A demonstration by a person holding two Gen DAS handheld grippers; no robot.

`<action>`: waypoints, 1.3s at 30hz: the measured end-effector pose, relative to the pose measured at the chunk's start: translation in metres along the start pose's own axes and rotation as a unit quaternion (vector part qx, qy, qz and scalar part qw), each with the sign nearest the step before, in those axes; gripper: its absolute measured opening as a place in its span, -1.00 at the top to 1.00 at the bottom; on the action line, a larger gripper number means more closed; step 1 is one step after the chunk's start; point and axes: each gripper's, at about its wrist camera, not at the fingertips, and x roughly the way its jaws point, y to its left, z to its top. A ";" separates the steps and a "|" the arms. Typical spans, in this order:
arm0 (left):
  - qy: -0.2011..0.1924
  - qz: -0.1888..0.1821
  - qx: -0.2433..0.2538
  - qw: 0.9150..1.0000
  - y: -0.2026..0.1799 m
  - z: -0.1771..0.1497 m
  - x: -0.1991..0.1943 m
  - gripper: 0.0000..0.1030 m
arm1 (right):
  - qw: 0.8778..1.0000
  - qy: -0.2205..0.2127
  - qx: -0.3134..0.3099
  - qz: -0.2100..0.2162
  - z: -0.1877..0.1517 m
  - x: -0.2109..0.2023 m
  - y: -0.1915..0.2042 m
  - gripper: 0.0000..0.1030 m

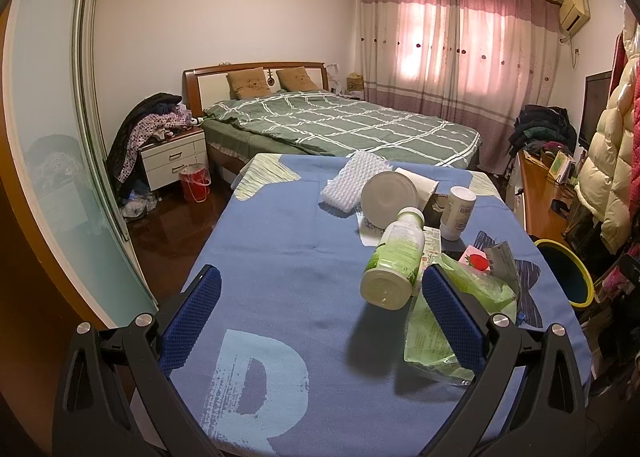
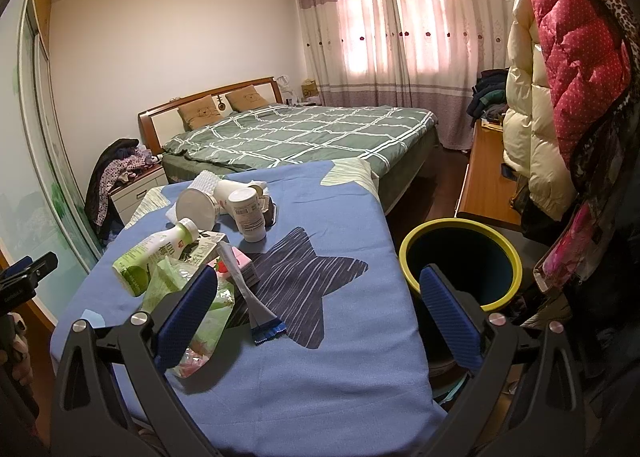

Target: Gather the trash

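Trash lies on a table under a blue cloth (image 1: pixel 280 257). A green-and-white bottle (image 1: pixel 394 261) lies on its side, base toward me, just ahead of my left gripper (image 1: pixel 320 273), which is open and holds nothing. A crumpled green wrapper (image 1: pixel 472 289) sits behind its right finger. Further back are a white tub (image 1: pixel 386 199) on its side, an upright white bottle (image 1: pixel 458 213) and white foam netting (image 1: pixel 356 181). My right gripper (image 2: pixel 318 273) is open over the cloth's dark star, empty. Its left finger overlaps the green wrapper (image 2: pixel 176 277); a grey strip wrapper (image 2: pixel 252 297) and pink carton (image 2: pixel 240 261) lie close by.
A yellow-rimmed bin (image 2: pixel 460 222) stands on the floor off the table's right edge, beside my right finger. Coats (image 2: pixel 568 57) hang at the right over a wooden desk (image 2: pixel 484 185). A bed (image 1: pixel 340 125), nightstand (image 1: pixel 172 157) and red bucket (image 1: pixel 194 181) are beyond the table.
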 end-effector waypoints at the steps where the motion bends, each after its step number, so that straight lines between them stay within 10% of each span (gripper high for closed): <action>1: 0.000 0.000 0.000 1.000 0.000 0.000 0.000 -0.93 | 1.000 0.000 0.001 0.000 0.000 0.000 0.000 -0.88; 39: 0.001 -0.004 0.005 1.000 -0.004 -0.001 -0.001 -0.93 | 1.000 0.002 0.004 0.002 -0.001 0.002 0.000 -0.87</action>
